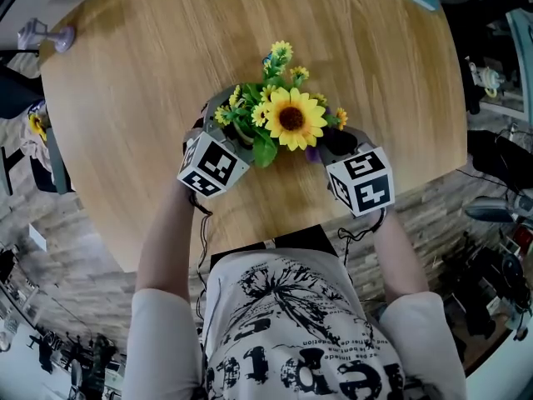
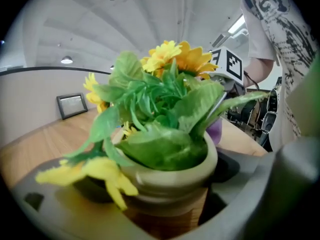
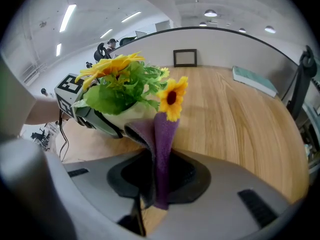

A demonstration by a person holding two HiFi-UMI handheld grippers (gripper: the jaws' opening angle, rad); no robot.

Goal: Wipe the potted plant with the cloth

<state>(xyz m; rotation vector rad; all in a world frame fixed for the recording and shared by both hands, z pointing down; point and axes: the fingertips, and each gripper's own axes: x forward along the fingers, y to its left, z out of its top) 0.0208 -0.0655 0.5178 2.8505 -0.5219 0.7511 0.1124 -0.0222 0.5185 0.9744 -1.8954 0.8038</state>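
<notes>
A potted plant [image 1: 291, 119] with yellow sunflowers and green leaves stands in a pale pot [image 2: 170, 176] near the round table's front edge. My left gripper [image 1: 233, 136] reaches it from the left. In the left gripper view its wide jaws [image 2: 165, 209] flank the pot, and I see no pad pressing on it. From the right, my right gripper [image 1: 329, 148] is shut on a purple cloth [image 3: 162, 144], which stands up between its jaws [image 3: 157, 184] beside the pot [image 3: 120, 116] under a small sunflower. The cloth [image 1: 313, 152] also shows under the leaves.
The wooden table [image 1: 125, 98] spreads out behind the plant. A teal book [image 3: 254, 80] lies at its far right edge and a small picture frame [image 3: 185, 57] stands at the far side. A small purple object [image 1: 50, 33] sits at the left edge.
</notes>
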